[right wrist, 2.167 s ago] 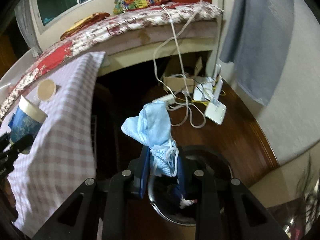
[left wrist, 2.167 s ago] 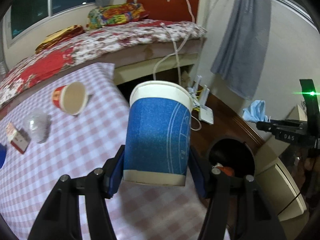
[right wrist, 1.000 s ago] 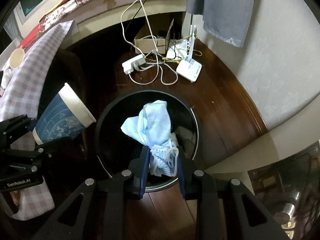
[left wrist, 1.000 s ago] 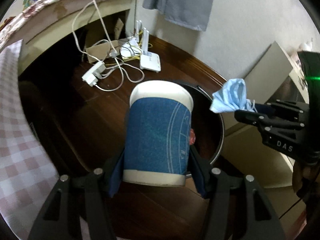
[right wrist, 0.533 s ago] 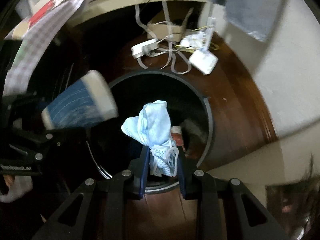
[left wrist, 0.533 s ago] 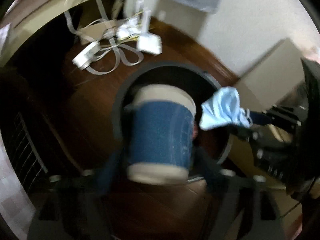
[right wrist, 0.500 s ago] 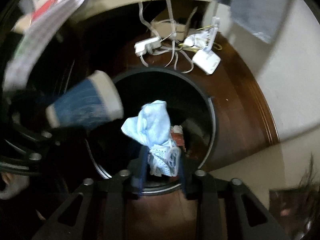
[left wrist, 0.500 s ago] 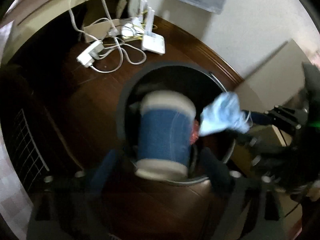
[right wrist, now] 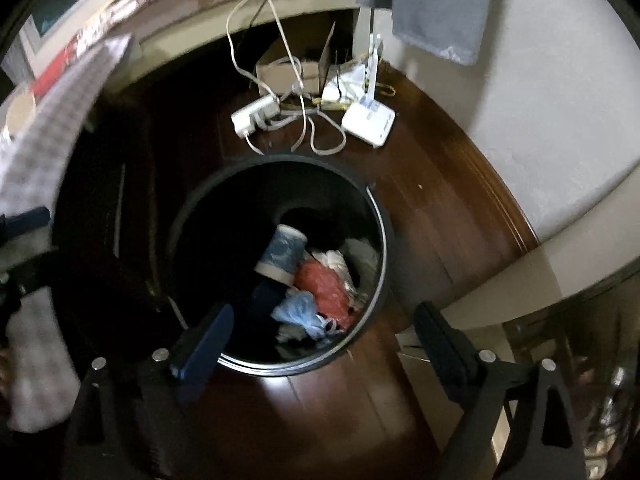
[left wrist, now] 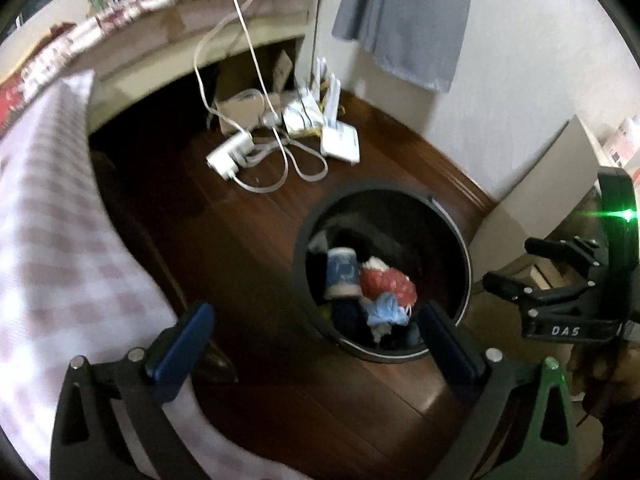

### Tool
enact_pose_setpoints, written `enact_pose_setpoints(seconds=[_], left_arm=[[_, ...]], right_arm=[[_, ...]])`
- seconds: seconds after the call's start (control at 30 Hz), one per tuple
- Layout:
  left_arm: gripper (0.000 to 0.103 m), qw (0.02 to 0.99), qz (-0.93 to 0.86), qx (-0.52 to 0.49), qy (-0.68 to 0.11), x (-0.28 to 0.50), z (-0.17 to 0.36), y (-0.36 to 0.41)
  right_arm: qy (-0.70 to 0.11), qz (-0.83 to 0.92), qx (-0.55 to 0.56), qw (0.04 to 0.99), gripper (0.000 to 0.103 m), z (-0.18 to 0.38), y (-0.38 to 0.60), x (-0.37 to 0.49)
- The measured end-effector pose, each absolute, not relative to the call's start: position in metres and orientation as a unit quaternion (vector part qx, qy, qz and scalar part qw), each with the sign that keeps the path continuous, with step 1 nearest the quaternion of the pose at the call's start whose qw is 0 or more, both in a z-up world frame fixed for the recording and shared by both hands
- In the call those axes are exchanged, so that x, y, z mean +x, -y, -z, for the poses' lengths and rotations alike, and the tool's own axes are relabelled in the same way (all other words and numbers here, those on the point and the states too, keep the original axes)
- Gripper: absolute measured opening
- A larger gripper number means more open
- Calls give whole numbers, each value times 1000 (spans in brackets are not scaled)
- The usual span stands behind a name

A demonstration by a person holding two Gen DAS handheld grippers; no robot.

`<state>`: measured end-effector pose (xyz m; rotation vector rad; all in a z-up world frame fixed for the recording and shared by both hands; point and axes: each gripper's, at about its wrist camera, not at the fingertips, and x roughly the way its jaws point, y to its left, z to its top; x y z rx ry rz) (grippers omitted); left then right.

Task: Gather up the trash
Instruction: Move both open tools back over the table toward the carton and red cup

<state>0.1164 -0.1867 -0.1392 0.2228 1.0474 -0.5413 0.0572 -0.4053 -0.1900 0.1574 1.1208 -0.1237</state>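
Note:
A round black trash bin (left wrist: 462, 240) (right wrist: 380, 236) stands on the dark wood floor. Inside it lie the blue paper cup (left wrist: 340, 272) (right wrist: 282, 256), the light blue face mask (left wrist: 386, 310) (right wrist: 300, 310) and a red wrapper (left wrist: 386, 282) (right wrist: 322, 284). My left gripper (left wrist: 316, 336) is open and empty above the bin's near left edge. My right gripper (right wrist: 322, 338) is open and empty above the bin's near rim; it also shows in the left wrist view (left wrist: 516, 268) at the right.
The checked tablecloth (left wrist: 48, 248) (right wrist: 48, 120) hangs at the left. A power strip (left wrist: 230, 156) (right wrist: 256, 114), white cables, a router (left wrist: 340, 146) (right wrist: 368, 120) and a cardboard box (right wrist: 288, 70) lie on the floor beyond the bin. A grey cloth (left wrist: 408, 16) hangs on the wall.
Both grippers opened: the blue cup and the face mask dropped into the bin. Both grippers have pulled back and up from it.

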Motion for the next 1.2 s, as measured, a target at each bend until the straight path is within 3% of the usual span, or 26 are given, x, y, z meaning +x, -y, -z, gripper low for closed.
enact_pose_setpoints(seconds=[0.57, 1.2], left_arm=[[102, 863, 217, 80, -450, 127, 84, 121], [100, 924, 12, -27, -382, 133, 47, -96]], right_arm=[[-484, 23, 34, 874, 94, 99, 338, 91], [-435, -112, -50, 892, 94, 28, 181, 142]])
